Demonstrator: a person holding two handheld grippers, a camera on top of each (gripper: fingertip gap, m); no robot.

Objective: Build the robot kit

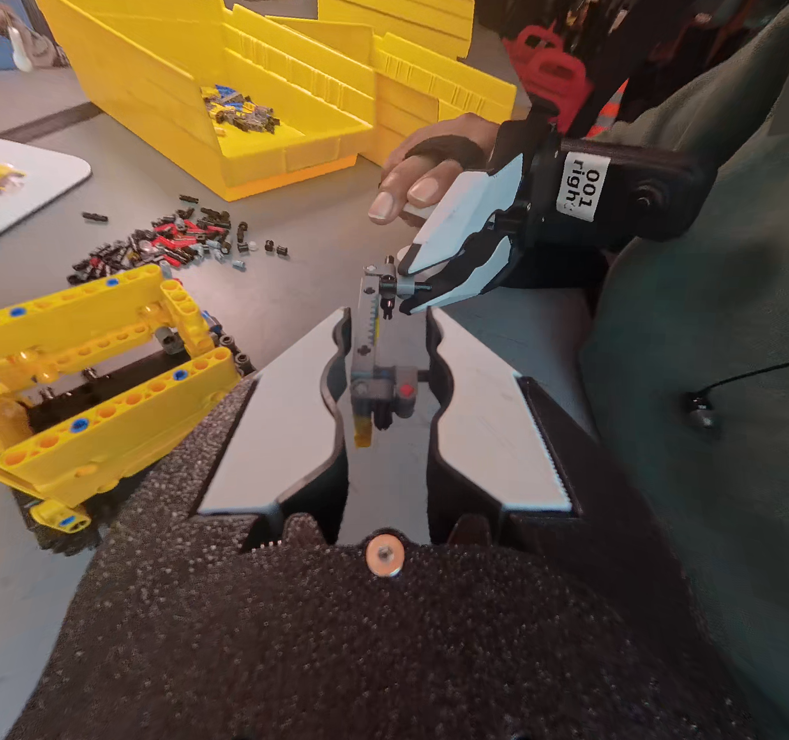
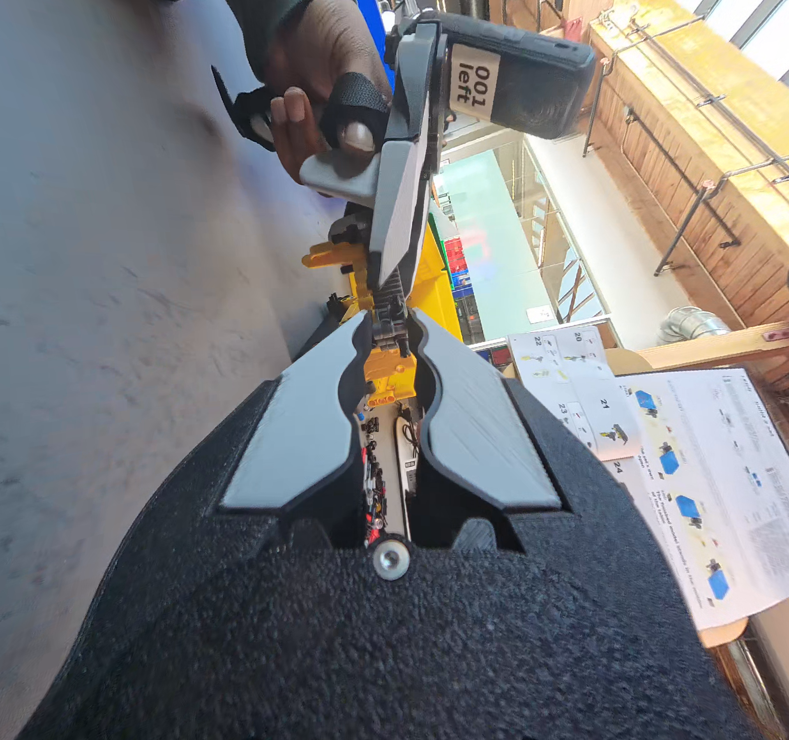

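A grey toothed rack assembly (image 1: 368, 335) with grey connectors, a red pin and a yellow end piece sits between the fingers of my left gripper (image 1: 387, 313), which is shut on it above the table. My right gripper (image 1: 410, 290) comes in from the right and is shut on a small grey connector (image 1: 404, 288) with black pins at the rack's far end. In the right wrist view my right gripper (image 2: 389, 318) pinches that grey connector (image 2: 386, 328). The left gripper (image 2: 386, 281) is seen edge-on beyond it, holding the rack (image 2: 390, 294). A person's hands hold both grippers.
A yellow beam frame model (image 1: 106, 360) lies at the left on the grey table (image 1: 299, 284). A pile of small black, red and grey parts (image 1: 170, 241) lies beyond it. Yellow bins (image 1: 149, 79) stand at the back, one holding parts. An instruction booklet (image 2: 704, 484) lies at the right. Left and right tips are no more than a few centimetres apart.
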